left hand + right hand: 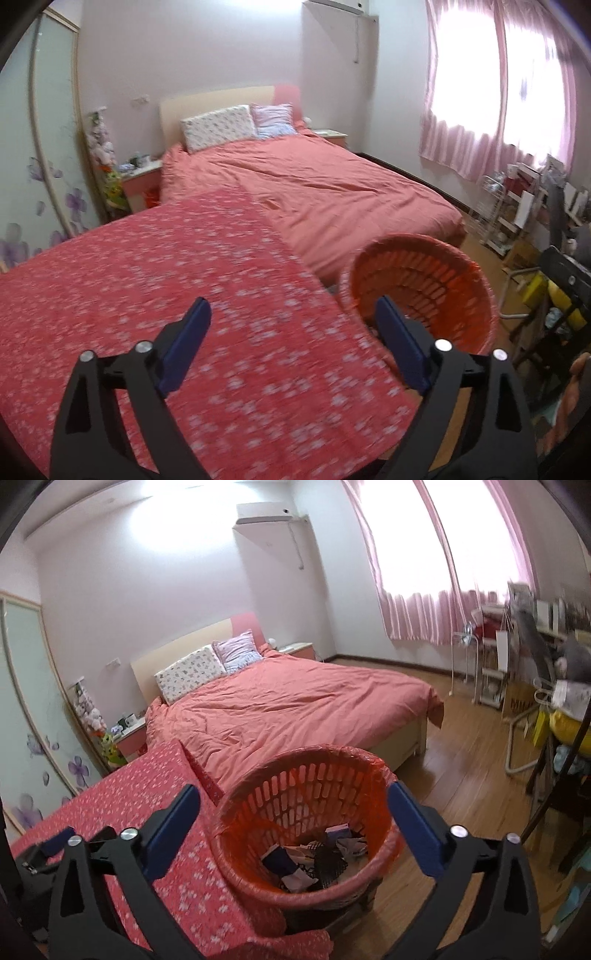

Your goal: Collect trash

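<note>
Beside the bench's right edge, on the floor, the orange basket (306, 823) holds the trash (314, 856). Both the left hand-held gripper (291, 314) and right hand-held gripper (295, 805) stand released, empty; scan the flowered bench cloth (147, 295) for leftovers.

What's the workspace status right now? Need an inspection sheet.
Surface: red floral cloth, nothing lying on what shows.
Job's things: orange basket with red liner, beside the cloth; mixed scraps at its bottom.
Clutter: crowded shelves under the window.
Grippers: left gripper over the cloth, jaws open, holding nothing; right gripper above the basket, jaws open, holding nothing.
Cables: nothing seen.
Surroundings: bed, pink curtains, wood floor.
</note>
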{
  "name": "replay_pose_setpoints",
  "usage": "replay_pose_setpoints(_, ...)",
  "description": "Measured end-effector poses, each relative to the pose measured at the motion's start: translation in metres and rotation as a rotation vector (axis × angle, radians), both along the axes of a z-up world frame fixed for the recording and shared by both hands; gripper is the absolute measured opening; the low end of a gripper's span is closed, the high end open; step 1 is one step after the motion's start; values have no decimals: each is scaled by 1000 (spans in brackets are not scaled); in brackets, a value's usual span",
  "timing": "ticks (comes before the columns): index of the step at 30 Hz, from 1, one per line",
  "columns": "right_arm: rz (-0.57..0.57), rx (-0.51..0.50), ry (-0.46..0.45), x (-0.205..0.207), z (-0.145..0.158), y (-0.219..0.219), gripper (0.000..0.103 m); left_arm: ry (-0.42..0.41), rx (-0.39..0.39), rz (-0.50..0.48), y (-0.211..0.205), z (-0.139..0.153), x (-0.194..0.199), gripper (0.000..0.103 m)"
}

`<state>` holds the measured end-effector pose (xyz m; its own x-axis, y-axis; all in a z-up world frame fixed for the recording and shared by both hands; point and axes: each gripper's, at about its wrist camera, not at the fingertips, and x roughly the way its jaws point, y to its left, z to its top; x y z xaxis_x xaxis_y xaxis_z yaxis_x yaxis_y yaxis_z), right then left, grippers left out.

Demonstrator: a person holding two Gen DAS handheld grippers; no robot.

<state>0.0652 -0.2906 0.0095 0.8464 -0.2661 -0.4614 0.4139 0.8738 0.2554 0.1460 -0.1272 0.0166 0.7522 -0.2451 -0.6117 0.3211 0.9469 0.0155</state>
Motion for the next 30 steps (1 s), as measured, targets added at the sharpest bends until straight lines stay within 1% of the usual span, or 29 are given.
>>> replay_pose_setpoints(4, 10, -86, 6, -9, 2, 27, 101, -18, 13, 66, 29, 3, -19, 95)
replay_pose_setpoints(7, 17, -126, 5, -16, 2, 41, 101, -17, 11, 103, 47, 2, -30, 97)
replay_pose_setpoints(13, -4, -175, 0, -30, 2, 60, 101, -32, 15, 188, 80, 0, -53, 99)
replay_pose_setpoints(16, -40, -195, -21, -43, 4, 64, 101, -53, -3, 235, 96, 1, -67, 99)
replay_pose_setpoints(18, -74, -209, -29, -50, 3, 68, 101, -58, -28, 261, 109, 2, -78, 99)
replay_pose_setpoints(24, -110, -266, 13, -64, -4, 85, 101, -81, -63, 327, 135, 2, -111, 99)
replay_pose_setpoints(26, -102, -277, 21, -67, -6, 89, 101, -100, -72, 330, 139, 3, -122, 99)
replay_pose_setpoints(30, -69, -247, 40, -74, -6, 92, 101, -175, -48, 335, 143, 6, -148, 99)
